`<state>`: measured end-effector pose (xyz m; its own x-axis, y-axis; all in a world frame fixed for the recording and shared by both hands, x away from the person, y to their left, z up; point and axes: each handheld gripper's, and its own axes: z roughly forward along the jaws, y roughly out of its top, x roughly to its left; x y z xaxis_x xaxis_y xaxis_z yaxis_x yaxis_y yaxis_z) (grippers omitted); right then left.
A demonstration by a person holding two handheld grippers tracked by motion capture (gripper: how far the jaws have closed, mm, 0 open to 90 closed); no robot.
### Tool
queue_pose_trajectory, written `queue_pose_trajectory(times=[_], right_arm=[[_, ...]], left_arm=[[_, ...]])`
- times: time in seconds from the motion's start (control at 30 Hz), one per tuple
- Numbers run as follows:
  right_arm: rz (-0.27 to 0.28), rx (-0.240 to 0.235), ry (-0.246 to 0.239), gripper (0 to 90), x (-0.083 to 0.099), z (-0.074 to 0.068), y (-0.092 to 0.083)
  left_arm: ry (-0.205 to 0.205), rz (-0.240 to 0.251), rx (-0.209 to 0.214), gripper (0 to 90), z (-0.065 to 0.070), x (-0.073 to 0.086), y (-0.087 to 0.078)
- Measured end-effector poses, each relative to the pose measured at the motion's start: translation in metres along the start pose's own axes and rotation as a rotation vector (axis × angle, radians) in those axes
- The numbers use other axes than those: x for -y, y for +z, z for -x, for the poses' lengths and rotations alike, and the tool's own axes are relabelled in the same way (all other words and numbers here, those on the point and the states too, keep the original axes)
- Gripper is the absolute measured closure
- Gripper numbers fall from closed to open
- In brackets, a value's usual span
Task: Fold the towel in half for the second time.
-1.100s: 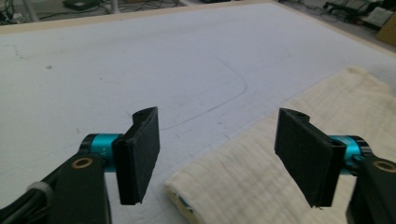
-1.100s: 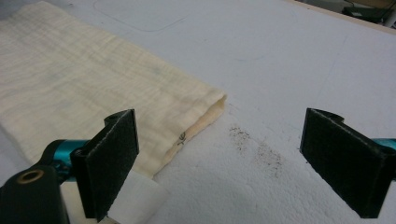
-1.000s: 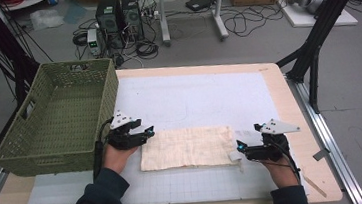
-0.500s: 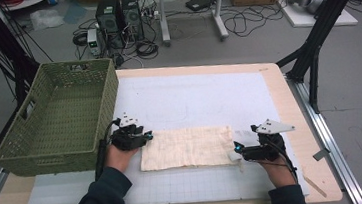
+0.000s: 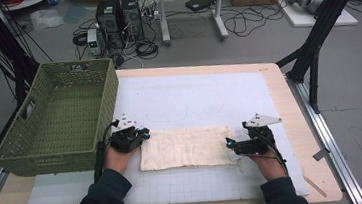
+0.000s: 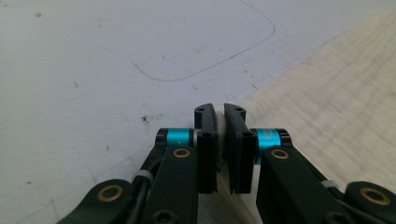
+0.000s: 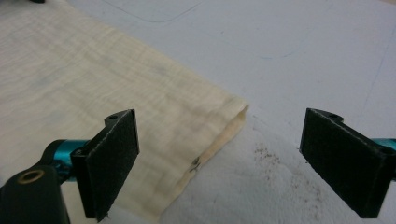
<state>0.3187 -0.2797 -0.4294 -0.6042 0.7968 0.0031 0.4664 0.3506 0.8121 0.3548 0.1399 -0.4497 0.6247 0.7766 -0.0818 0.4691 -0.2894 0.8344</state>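
Cloth [image 5: 186,147], pale yellow and folded flat, lies on the white mat [image 5: 194,100] toward the near edge of the bench [image 5: 277,80], between the two claws. The left claw [image 5: 143,135] is at the cloth's far left corner. In the left gripper view its jaws stand almost together, with only a thin gap, and the edge of the cloth [image 6: 327,102] passes just at their tips; I cannot tell if they pinch the cloth or only touch it. The right claw [image 5: 229,143] is at the right end of the cloth. In the right gripper view its jaws are wide apart and hold nothing: the left jaw is over the cloth [image 7: 93,88], the right jaw is over bare mat [image 7: 303,60], and the folded corner of the cloth lies between them, a little beyond the tips. Some dark crumbs are on the mat near this corner.

Farther away, on the left edge of the bench, stands a green woven basket [image 5: 32,141] with handle holes in its walls. I see nothing inside it. Behind the bench, on the floor [image 5: 263,39], are computer cases [image 5: 117,12] and many cables.
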Motion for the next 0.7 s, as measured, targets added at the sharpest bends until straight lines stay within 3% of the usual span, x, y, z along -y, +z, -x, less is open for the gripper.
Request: queue_pose_trajectory(times=[0.1, 0.37, 0.53, 0.7], right_arm=[[-0.024, -0.012, 0.032, 13.4, -0.007, 0.008, 0.015], [-0.099, -0.061, 0.049, 36.1, -0.019, 0.02, 0.044], [-0.133, -0.09, 0.043, 49.4, -0.018, 0.021, 0.053], [-0.139, -0.119, 0.016, 70.1, -0.018, 0.021, 0.051]], left_arm=[[-0.005, 0.009, 0.005, 83.4, 0.0, 0.0, 0.0], [-0.016, 0.018, 0.015, 83.4, 0.0, 0.0, -0.001], [-0.028, 0.027, 0.022, 83.3, 0.0, 0.0, -0.001], [-0.041, 0.04, 0.034, 83.4, -0.001, 0.0, -0.002]])
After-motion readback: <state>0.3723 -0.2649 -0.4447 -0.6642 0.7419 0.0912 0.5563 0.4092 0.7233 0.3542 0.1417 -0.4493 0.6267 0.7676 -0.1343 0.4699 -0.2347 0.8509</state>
